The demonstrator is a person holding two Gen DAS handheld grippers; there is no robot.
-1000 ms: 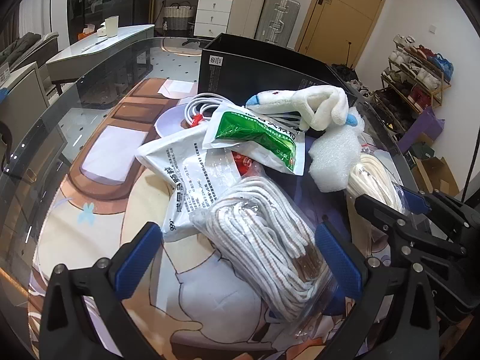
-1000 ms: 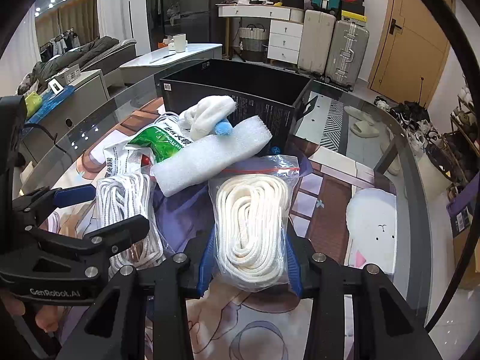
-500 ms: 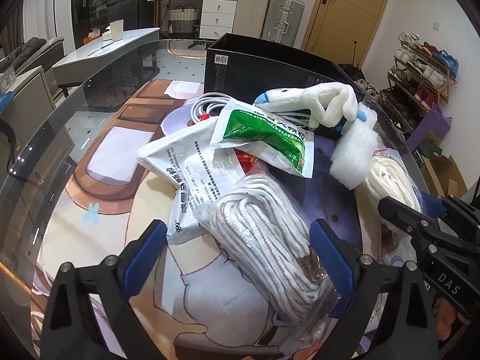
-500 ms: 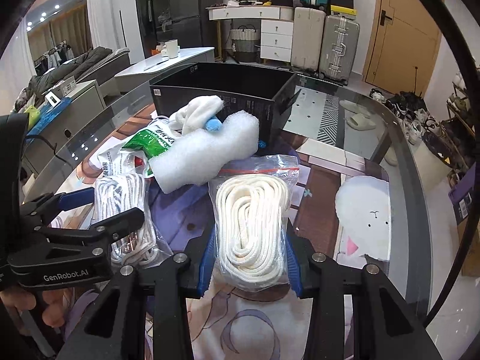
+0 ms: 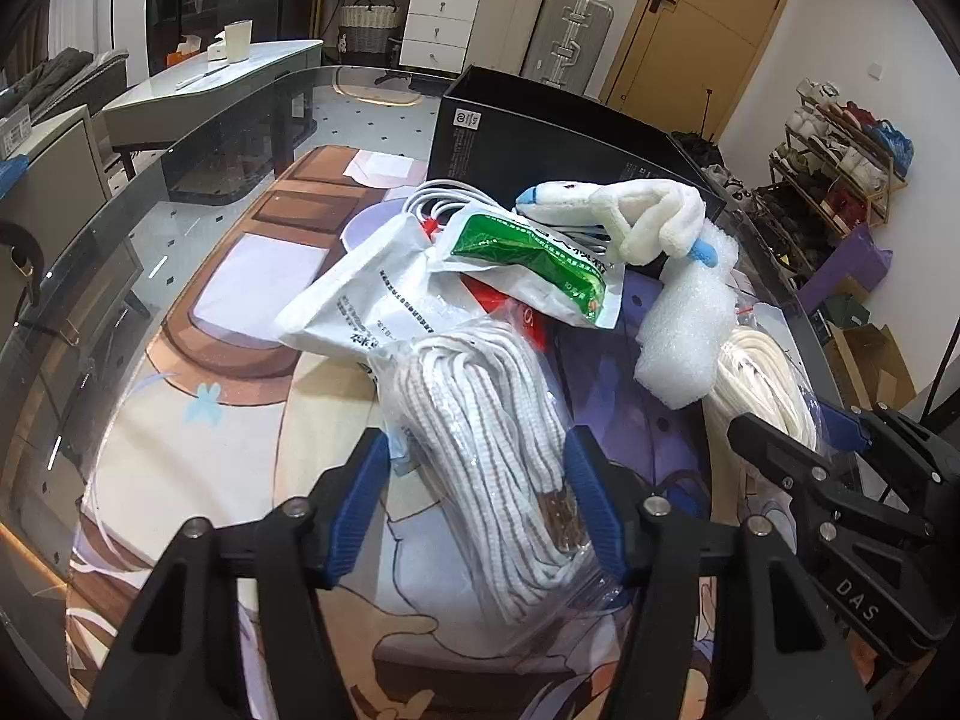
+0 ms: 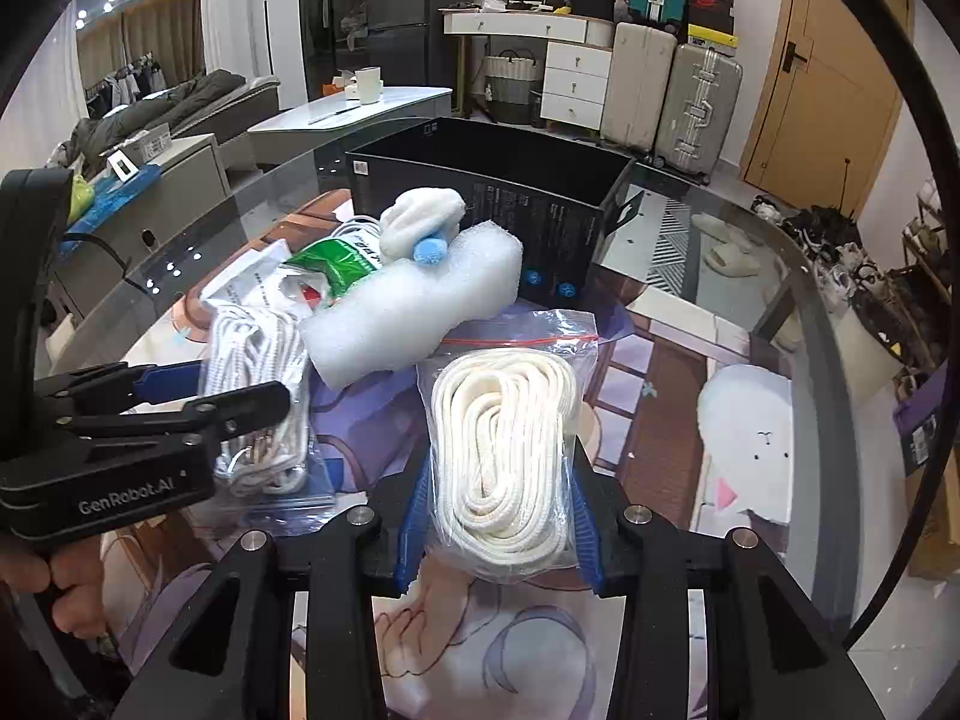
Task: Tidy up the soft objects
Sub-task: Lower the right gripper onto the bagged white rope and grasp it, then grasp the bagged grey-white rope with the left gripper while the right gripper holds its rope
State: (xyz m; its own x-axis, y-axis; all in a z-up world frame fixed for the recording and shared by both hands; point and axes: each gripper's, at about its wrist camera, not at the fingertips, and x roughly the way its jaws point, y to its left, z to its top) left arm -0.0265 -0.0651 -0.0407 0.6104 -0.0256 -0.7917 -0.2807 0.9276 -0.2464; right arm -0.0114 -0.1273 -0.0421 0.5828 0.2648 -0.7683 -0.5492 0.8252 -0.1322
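Note:
A clear bag of white ribbed rope [image 5: 480, 408] lies on the cartoon mat, and my left gripper [image 5: 477, 480] is closing on it, both blue pads against the bag's sides. From the right wrist view the same gripper [image 6: 240, 384] straddles that bag [image 6: 258, 360]. My right gripper [image 6: 501, 498] is shut on a zip bag of cream rope [image 6: 504, 438], seen at the right in the left wrist view [image 5: 762, 372]. A white foam block [image 6: 414, 306] leans on the cream rope bag. A white plush toy [image 5: 636, 216] with blue tips rests on top of the pile.
An open black box [image 6: 498, 180] stands behind the pile. A green packet [image 5: 528, 258], a white printed pouch [image 5: 366, 300] and a coiled white cable [image 5: 438, 198] lie between box and ropes. The glass table's curved edge [image 6: 822, 360] runs on the right.
My left gripper's jaws have come in from wide apart to the sides of the ribbed rope bag. The right gripper has kept its hold on the cream rope bag.

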